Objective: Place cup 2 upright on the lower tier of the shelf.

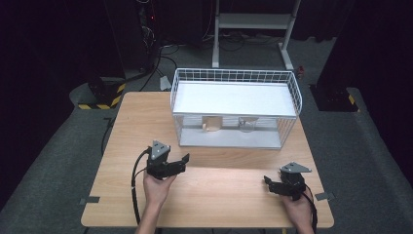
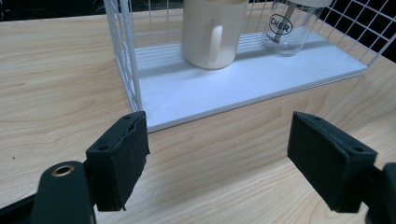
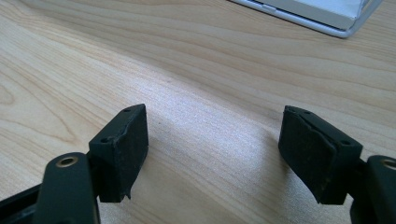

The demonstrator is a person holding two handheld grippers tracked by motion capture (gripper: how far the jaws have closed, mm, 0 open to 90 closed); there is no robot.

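Pale wooden surface (image 1: 224,190) carries a white wire basket (image 1: 292,83) with a cream mug (image 2: 212,32) and a glass jar (image 2: 287,28) inside. Left tongs (image 1: 182,161) gape, holding nothing — aimed at the mug, well apart. Right tongs (image 1: 267,180) gape too, empty, hand low over bare wood.

table (image 2: 56,70): pale wood grain, smooth, kinda satin
rack (image 2: 122,42): thin white coated wire, matt white shelf board
mug (image 2: 212,30): cream ceramic, soft gloss
glass (image 2: 286,28): clear, shiny, black print
pads (image 2: 122,156): black, matt, rough foam-ish
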